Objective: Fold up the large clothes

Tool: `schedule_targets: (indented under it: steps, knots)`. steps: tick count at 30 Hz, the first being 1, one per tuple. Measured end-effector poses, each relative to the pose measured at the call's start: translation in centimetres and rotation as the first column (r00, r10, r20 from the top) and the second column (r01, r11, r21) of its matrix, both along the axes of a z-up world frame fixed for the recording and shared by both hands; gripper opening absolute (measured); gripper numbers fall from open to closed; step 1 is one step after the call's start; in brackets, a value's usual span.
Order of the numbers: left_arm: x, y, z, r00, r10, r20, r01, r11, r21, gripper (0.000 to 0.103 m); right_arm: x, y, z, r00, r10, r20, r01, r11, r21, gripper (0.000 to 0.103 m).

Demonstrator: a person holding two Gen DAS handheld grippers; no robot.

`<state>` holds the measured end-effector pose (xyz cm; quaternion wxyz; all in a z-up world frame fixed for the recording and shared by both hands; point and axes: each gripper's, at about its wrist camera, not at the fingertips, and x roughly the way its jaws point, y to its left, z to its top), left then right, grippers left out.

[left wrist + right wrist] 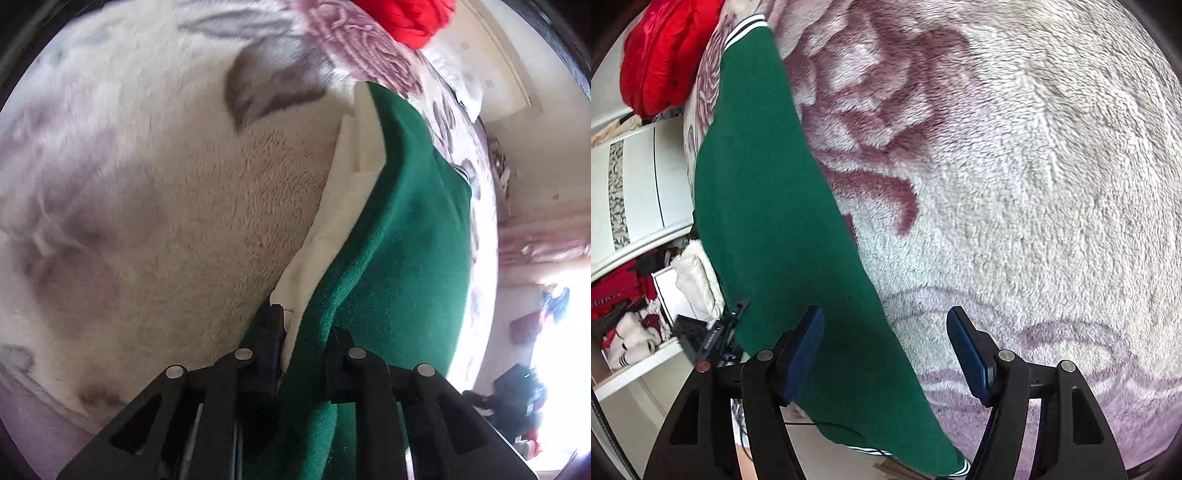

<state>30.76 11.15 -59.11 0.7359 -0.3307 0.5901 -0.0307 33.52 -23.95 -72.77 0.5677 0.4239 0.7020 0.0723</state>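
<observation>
Gripping the green garment [399,236] at lower centre of the left wrist view, my left gripper [304,332] has its jaws drawn in on a fold of green cloth and its white lining [332,221]; the fingertips are partly buried in the fabric, so the exact pinch point is hard to make out. From there the garment runs up to upper right of that frame, lying on the plush floral blanket [147,184].

My right gripper [884,325] stands with its jaws spread wide and nothing between the blue pads [803,354]. Its left finger is over the green garment [768,221], its right finger over the blanket [1034,184]; I cannot tell whether either touches.

Containers: at left edge of the right wrist view a white shelf unit [635,229] holds a jumble of red and white textiles [624,314] in its lower compartment, individual items not distinguishable. A white drawer front [646,177] sits above, contents hidden.

Cut off or unclear: a red quilted item [661,55] at upper left is cropped by the lens rim. The garment's striped hem [746,27] shows at top, and a second striped edge at bottom centre is partly behind my gripper frame. The lower right of the left wrist view is washed out by glare.
</observation>
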Motion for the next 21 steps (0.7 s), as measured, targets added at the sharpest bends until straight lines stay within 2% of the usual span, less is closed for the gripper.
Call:
schedule_targets:
  steps: [1, 5, 9, 11, 12, 14, 16, 17, 19, 21]
  knots:
    - [0.2, -0.4, 0.5, 1.000, -0.016, -0.009, 0.016, 1.000, -0.006, 0.023, 0.2, -0.1, 0.0, 1.000, -0.004, -0.001, 0.004, 1.000, 0.004, 0.071]
    - [-0.3, -0.7, 3.2, 0.997, -0.047, -0.065, 0.047, 0.999, 0.011, 0.025, 0.0, -2.2, -0.2, 1.000, -0.001, 0.023, 0.000, 1.000, 0.010, 0.071]
    - [-1.2, 0.0, 7.6, 1.000, -0.017, -0.014, 0.018, 0.997, 0.070, 0.029, 0.4, -2.8, 0.2, 0.999, 0.004, 0.052, -0.006, 0.999, 0.041, 0.071]
    - [0.0, -0.4, 9.0, 1.000, -0.002, 0.020, 0.001, 0.997, 0.071, 0.030, 0.5, -3.9, 0.1, 0.998, 0.019, 0.063, -0.022, 0.999, 0.049, 0.071]
    - [0.8, -0.8, 8.9, 1.000, -0.013, 0.023, 0.012, 0.998, 0.063, 0.030, 1.0, -2.9, 0.3, 0.997, 0.031, 0.070, -0.034, 0.998, 0.053, 0.071]
    - [3.5, -1.8, 7.0, 0.999, -0.041, -0.015, 0.042, 0.994, 0.097, 0.030, 1.6, -1.5, 0.3, 0.995, 0.057, 0.078, -0.061, 0.997, 0.049, 0.071]
    - [5.2, -1.6, 2.9, 0.992, -0.080, -0.102, 0.097, 0.978, 0.182, 0.033, 2.2, -0.4, 0.4, 0.993, 0.087, 0.082, -0.090, 0.996, 0.026, 0.071]
    - [5.6, -1.3, 0.9, 0.988, -0.069, -0.140, 0.095, 0.978, 0.187, 0.034, 2.5, 0.4, 0.8, 0.991, 0.098, 0.090, -0.100, 0.995, 0.022, 0.071]
    - [5.7, -0.4, -2.5, 0.982, -0.045, -0.184, 0.062, 0.994, 0.092, 0.035, 3.5, 2.0, 1.3, 0.987, 0.123, 0.098, -0.126, 0.992, 0.022, 0.071]
    - [4.7, 0.7, -1.6, 0.988, -0.007, -0.157, 0.014, 0.999, 0.039, 0.036, 4.0, 3.3, 1.8, 0.982, 0.153, 0.113, -0.156, 0.988, 0.016, 0.071]
